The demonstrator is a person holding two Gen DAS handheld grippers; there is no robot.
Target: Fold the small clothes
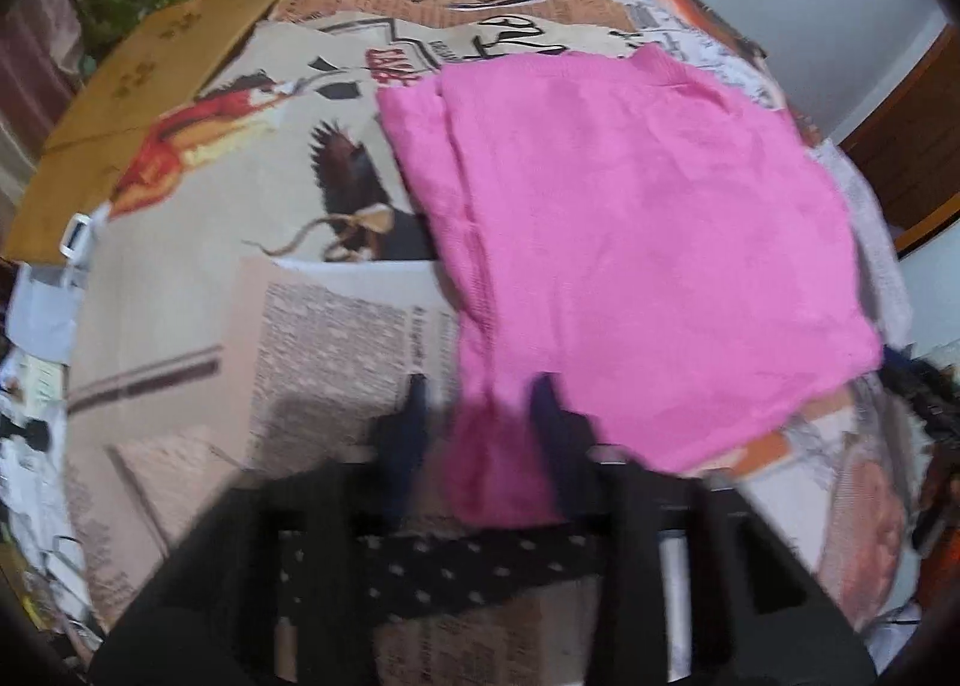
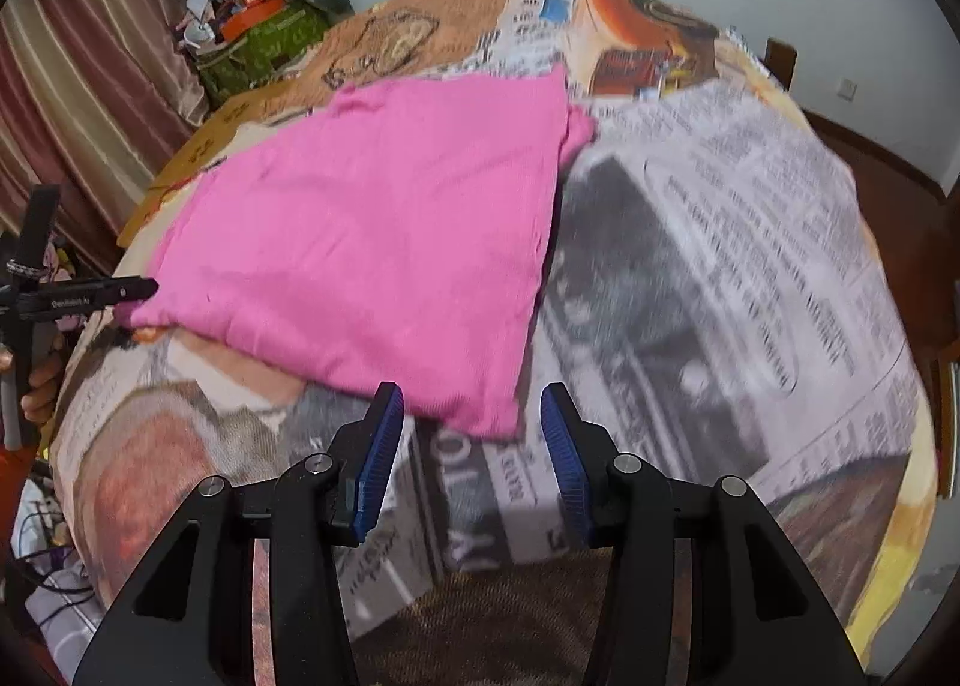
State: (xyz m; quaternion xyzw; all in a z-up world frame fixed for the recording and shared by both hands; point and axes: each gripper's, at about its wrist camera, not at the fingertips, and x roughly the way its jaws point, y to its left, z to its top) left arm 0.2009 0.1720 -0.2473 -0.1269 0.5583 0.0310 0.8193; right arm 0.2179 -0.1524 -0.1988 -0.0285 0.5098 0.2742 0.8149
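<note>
The left gripper [image 1: 480,398] pinches a corner of the pink cloth [image 1: 630,242]; the right gripper [image 2: 471,407] hangs spread just before the near corner. A fold looks under way: next, the right likely must close on its corner.

The right gripper [image 2: 471,419] has black arms with silver round screws and blue ribbed pads [image 2: 379,455]. The left gripper [image 1: 480,404] looks black, with dark blurred fingers.

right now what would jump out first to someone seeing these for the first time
The bright pink cloth lies spread across the middle of the newspaper-covered table. The left gripper has a corner of it between its fingers, while the right gripper hovers open just short of the cloth's near corner.
</note>
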